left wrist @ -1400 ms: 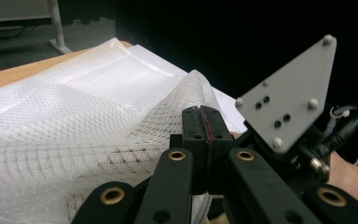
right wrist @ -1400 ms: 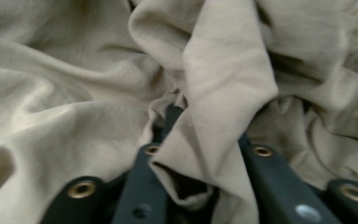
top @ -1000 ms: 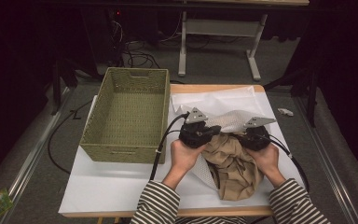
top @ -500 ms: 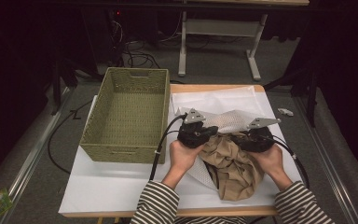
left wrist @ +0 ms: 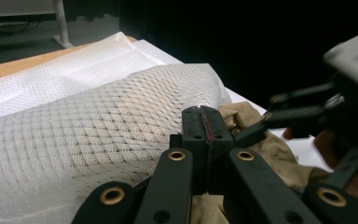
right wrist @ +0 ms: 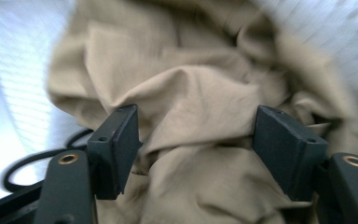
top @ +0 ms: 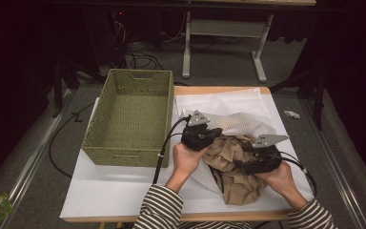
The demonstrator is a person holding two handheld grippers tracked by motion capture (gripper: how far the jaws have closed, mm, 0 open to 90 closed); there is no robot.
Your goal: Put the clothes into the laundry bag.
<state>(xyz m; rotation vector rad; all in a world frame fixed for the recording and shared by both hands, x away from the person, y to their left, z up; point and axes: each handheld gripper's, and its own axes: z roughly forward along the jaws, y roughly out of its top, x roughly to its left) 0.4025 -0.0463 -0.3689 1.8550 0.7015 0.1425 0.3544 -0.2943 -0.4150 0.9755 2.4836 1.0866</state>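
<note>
White-covered table (top: 124,191) in a dark room. Our right gripper (top: 248,164) has just been opening: jaws now spread, tan garment (top: 236,167) loose between them, so we've let go and slid right versus a second ago. Left gripper (left wrist: 204,123) clenched at the mesh bag (left wrist: 98,135) edge; can't tell what it pinches. Count: one garment, one mesh bag, one wicker basket (top: 131,117), two grippers.

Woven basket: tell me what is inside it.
The woven basket holds nothing on its visible floor; its near wall hides the strip of floor just behind it.
</note>
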